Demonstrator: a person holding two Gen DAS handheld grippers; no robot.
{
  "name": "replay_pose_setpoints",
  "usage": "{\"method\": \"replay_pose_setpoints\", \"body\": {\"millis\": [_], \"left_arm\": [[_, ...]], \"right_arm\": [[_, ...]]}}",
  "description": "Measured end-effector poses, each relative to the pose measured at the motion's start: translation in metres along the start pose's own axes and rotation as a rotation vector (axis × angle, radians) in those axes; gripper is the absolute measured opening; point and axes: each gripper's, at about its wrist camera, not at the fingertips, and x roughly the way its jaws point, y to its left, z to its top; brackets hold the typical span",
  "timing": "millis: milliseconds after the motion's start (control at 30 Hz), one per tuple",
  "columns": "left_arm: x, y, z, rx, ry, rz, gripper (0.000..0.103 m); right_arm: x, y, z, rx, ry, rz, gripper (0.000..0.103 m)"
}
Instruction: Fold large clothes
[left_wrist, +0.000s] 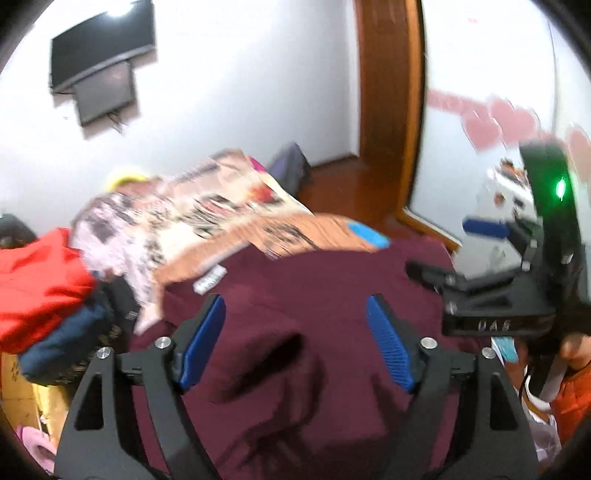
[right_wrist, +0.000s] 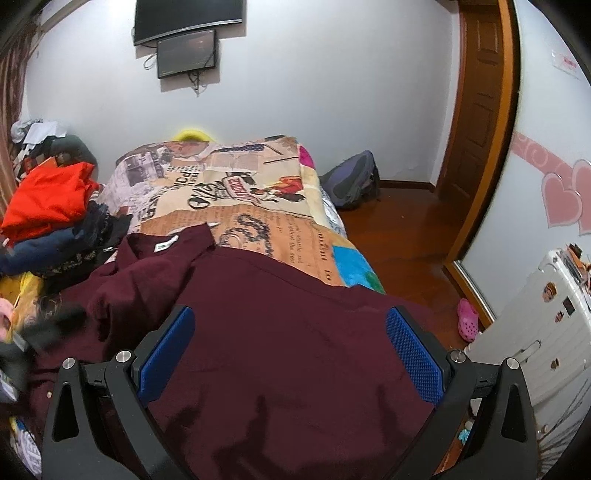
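A large maroon garment lies spread over the near end of the bed, its collar and white label at the upper left. My right gripper hovers over the middle of the cloth, its blue pads wide apart and nothing between them. In the blurred left wrist view, my left gripper is open too, above a rumpled part of the maroon garment, its pads gripping no cloth. The right gripper shows there at the right edge, open over the garment's far side.
The patterned bedspread covers the bed beyond the garment. A pile of clothes topped by a red one sits at the left. On the wooden floor are a dark backpack and a pink clog. A white case stands right.
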Motion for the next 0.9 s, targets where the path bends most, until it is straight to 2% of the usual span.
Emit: {"method": "replay_pose_setpoints", "body": {"millis": [100,200,400,500,600,667,833,900], "left_arm": [[-0.013,0.033,0.001,-0.049,-0.039,0.065,0.088],[-0.02,0.067,-0.005,-0.101,-0.043,0.13,0.088],[-0.026,0.134,-0.04,-0.188,0.03,0.278,0.088],[-0.025,0.156,-0.059,-0.217,0.076,0.317,0.088],[-0.022,0.172,-0.082,-0.258,0.123,0.329,0.088],[-0.022,0.179,-0.095,-0.291,0.141,0.321,0.088],[-0.015,0.187,-0.117,-0.354,0.169,0.3,0.088],[-0.013,0.19,-0.124,-0.37,0.176,0.295,0.088]], "right_arm": [[0.0,0.015,0.004,-0.037,-0.014,0.027,0.103],[0.001,0.035,0.01,-0.093,-0.021,0.06,0.103],[-0.001,0.083,0.017,-0.241,-0.055,0.11,0.103],[0.005,0.11,0.016,-0.331,-0.053,0.15,0.103],[0.02,0.135,0.012,-0.412,-0.01,0.201,0.103],[0.037,0.151,0.007,-0.509,0.053,0.22,0.103],[0.082,0.17,-0.019,-0.711,0.198,0.158,0.101],[0.092,0.172,-0.026,-0.748,0.22,0.14,0.101]]}}
